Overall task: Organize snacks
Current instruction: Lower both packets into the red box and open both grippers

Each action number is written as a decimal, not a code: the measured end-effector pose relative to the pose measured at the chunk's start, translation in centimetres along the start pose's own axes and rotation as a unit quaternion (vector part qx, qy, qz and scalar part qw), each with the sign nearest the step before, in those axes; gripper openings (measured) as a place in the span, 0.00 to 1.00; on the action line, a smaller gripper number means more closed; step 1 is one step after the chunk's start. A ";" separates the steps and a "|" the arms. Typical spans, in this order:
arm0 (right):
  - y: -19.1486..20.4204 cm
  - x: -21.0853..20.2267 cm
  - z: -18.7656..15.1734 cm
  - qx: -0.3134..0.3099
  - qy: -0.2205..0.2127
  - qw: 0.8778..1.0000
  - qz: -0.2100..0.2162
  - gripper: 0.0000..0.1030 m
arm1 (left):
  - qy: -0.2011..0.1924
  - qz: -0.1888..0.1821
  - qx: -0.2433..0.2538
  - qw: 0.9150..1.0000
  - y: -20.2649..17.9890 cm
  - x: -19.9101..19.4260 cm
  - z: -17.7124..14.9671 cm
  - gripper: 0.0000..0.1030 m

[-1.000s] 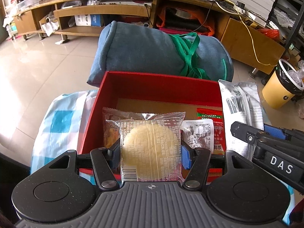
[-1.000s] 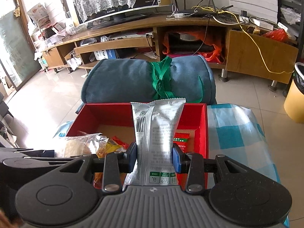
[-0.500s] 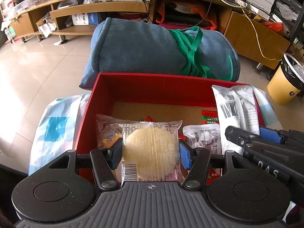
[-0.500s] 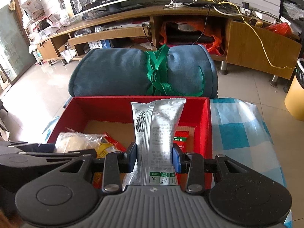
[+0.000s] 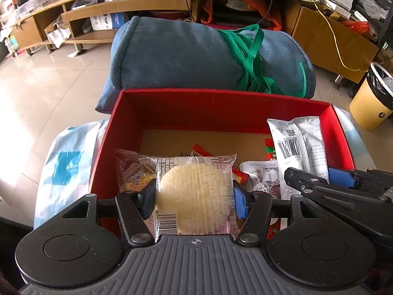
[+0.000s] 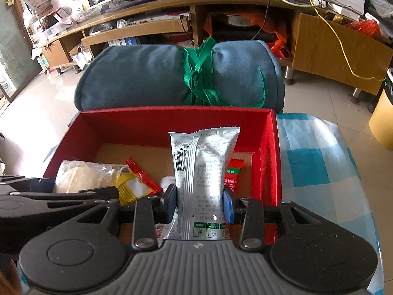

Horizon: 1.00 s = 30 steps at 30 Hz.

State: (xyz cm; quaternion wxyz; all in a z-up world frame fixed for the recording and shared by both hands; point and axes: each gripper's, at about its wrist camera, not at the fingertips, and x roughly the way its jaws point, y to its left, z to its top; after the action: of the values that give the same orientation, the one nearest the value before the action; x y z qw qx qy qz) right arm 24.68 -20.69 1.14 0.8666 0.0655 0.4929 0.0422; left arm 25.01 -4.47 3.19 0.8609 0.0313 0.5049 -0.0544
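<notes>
- Landmark: red box (image 5: 221, 108), open-topped, on the checked cloth (image 6: 316, 162) of the desk; everything below is placed from it.
- My left hand-held gripper (image 5: 194, 196): pinching a clear-wrapped round pale cake (image 5: 194, 191) by its side edges, above the box's near-left part.
- My right hand-held gripper (image 6: 200, 202): pressed onto a silver snack pouch (image 6: 202, 169), long axis pointing away from me toward the far wall of the box, above the near-right part.
- Key relation, as I judge it: the box floor lies straight below and ahead of both loads; each hand looks about equally near its own side.
- Already inside the box: a red-and-yellow packet (image 6: 137, 182), a red-and-green sachet (image 6: 233, 172), a white printed packet (image 5: 262, 174).
- Behind the box: rolled blue blanket (image 6: 147, 78) tied with a green strap (image 6: 201, 81).
- Writing: barcodes and a QR square on the pouch, a barcode on the cake wrapper; small print unreadable, no brand legible.
</notes>
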 end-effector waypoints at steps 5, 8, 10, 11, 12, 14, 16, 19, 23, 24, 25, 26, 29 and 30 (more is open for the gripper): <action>-0.2 0.4 -0.2 -0.001 0.005 1.000 -0.001 0.35 | 0.006 0.002 0.000 1.000 -0.1 0.5 0.1 0.68; -0.3 0.5 -0.2 -0.001 0.003 1.000 -0.003 0.35 | 0.009 0.000 -0.005 1.000 0.1 0.6 0.1 0.71; -0.4 0.5 -0.2 0.001 0.002 1.000 -0.005 0.35 | 0.010 -0.001 -0.007 1.000 0.2 0.6 0.1 0.74; -0.4 0.5 -0.2 0.001 0.002 1.000 -0.006 0.35 | 0.010 -0.002 -0.008 1.000 0.3 0.6 0.1 0.75; -0.5 0.5 -0.2 0.001 0.002 1.000 -0.007 0.35 | 0.009 -0.002 -0.008 1.000 0.3 0.5 0.1 0.76; -0.6 0.3 -0.2 0.003 0.000 1.000 -0.008 0.35 | 0.007 -0.003 -0.008 1.000 0.2 0.5 0.2 0.77; -0.6 0.1 -0.1 0.003 -0.003 1.000 -0.009 0.35 | 0.006 -0.004 -0.010 1.000 0.2 0.4 0.2 0.78; -0.8 -0.2 0.0 0.007 -0.009 1.000 -0.009 0.35 | 0.000 -0.007 -0.010 1.000 0.3 0.1 0.4 0.81; -1.0 -0.5 0.1 0.010 -0.013 1.000 -0.009 0.36 | -0.014 -0.009 -0.009 1.000 0.1 -0.7 0.6 0.83; -1.0 -0.5 0.1 0.010 -0.013 1.000 -0.009 0.36 | -0.017 -0.009 -0.008 1.000 0.1 -0.9 0.7 0.83; -1.0 -0.6 0.1 0.010 -0.014 1.000 -0.010 0.36 | -0.020 -0.009 -0.006 1.000 0.0 -1.0 0.7 0.83; -1.1 -0.6 0.1 0.010 -0.015 1.000 -0.010 0.36 | -0.021 -0.010 -0.006 1.000 0.0 -1.2 0.7 0.83; -1.1 -0.9 0.1 0.011 -0.017 1.000 -0.011 0.37 | -0.021 -0.015 -0.006 1.000 0.0 -1.4 0.7 0.84; -1.1 -1.1 0.1 0.010 -0.018 1.000 -0.011 0.37 | -0.021 -0.016 -0.006 1.000 0.0 -1.5 0.7 0.84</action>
State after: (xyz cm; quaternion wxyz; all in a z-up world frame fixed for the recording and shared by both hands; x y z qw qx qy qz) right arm 24.21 -21.96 1.92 0.8751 0.0697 0.4782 0.0261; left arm 24.89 -4.42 4.83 0.8703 0.0164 0.4878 -0.0659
